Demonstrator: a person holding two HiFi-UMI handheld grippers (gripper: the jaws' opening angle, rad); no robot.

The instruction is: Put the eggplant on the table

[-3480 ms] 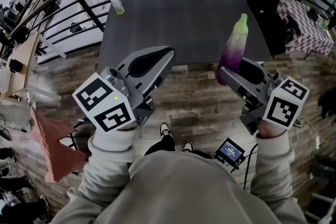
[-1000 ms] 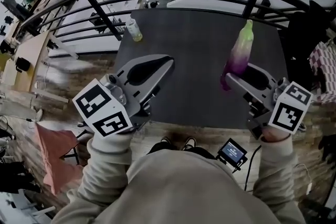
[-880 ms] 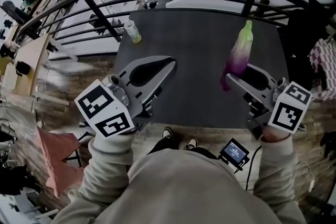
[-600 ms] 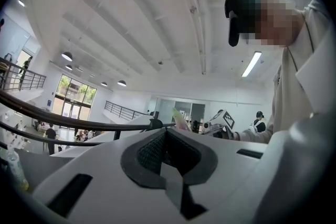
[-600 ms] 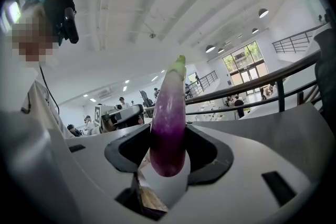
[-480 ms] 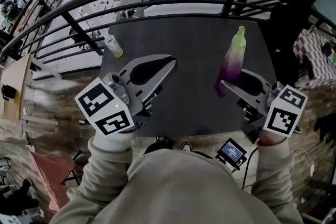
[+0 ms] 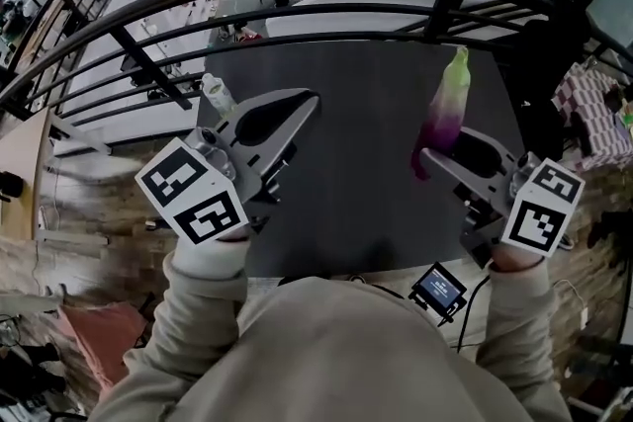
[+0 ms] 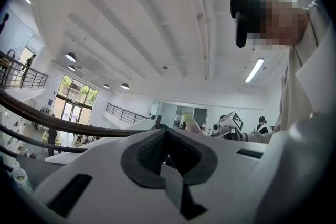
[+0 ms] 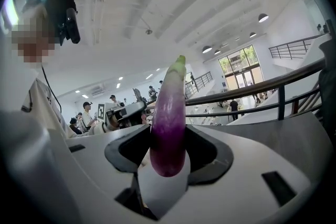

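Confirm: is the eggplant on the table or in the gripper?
In the gripper: the right gripper clamps the eggplant by its purple end, upright above the table.

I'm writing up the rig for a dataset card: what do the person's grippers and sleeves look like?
Both the left gripper and right gripper are light grey, wedge-shaped, with dark inner pads. Each carries a white cube printed with black square markers. Sleeves are beige. A black cable hangs below the right one.
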